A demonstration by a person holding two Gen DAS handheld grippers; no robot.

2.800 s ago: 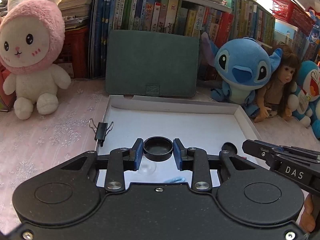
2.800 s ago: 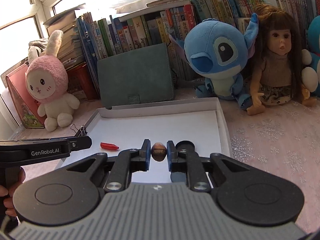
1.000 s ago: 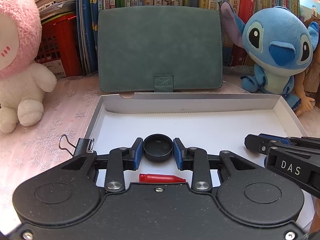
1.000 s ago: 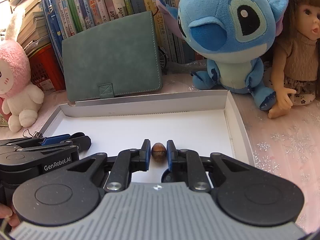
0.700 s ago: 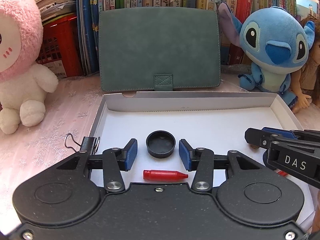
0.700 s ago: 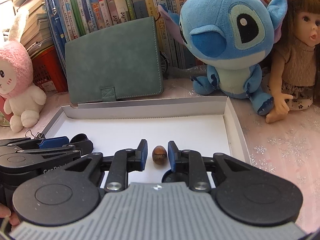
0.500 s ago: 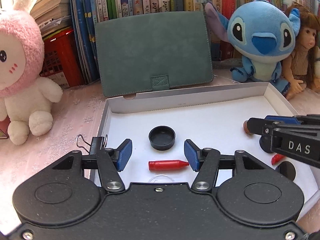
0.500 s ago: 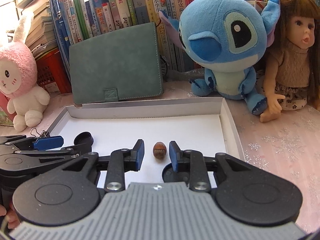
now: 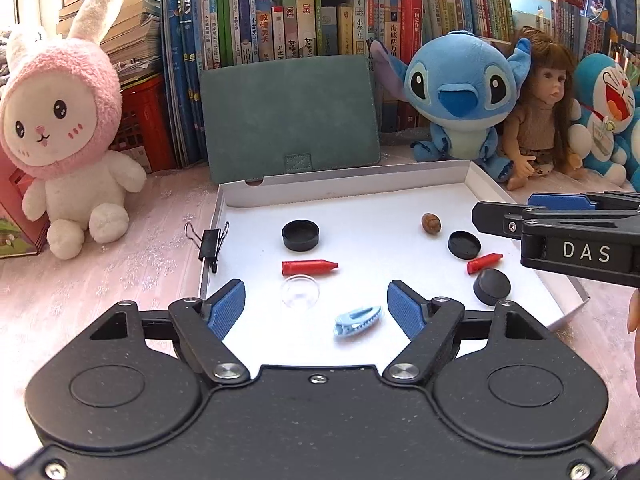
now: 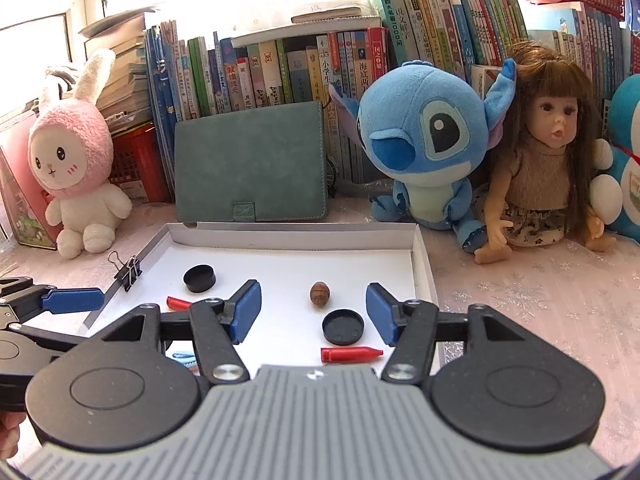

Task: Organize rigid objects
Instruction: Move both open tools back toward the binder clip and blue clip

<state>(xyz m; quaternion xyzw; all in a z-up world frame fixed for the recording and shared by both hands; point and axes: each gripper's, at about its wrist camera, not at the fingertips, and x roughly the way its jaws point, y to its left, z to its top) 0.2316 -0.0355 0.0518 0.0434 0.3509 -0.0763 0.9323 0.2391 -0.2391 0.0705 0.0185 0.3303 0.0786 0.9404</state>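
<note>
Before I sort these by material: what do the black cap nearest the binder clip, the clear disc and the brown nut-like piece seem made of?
Black cap: probably matte plastic, with an even dull sheen and a moulded rim.
Clear disc: transparent glass or plastic; the tray shows through it.
Brown piece: seemingly a natural nut or wood, mottled with a darker cap.

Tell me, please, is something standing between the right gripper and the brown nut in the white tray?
Nothing visible does. The right gripper is open and empty, its jaws just opened, and the brown nut lies free on the white tray straight ahead. The black cap sits nearer, slightly right of that line.
</note>
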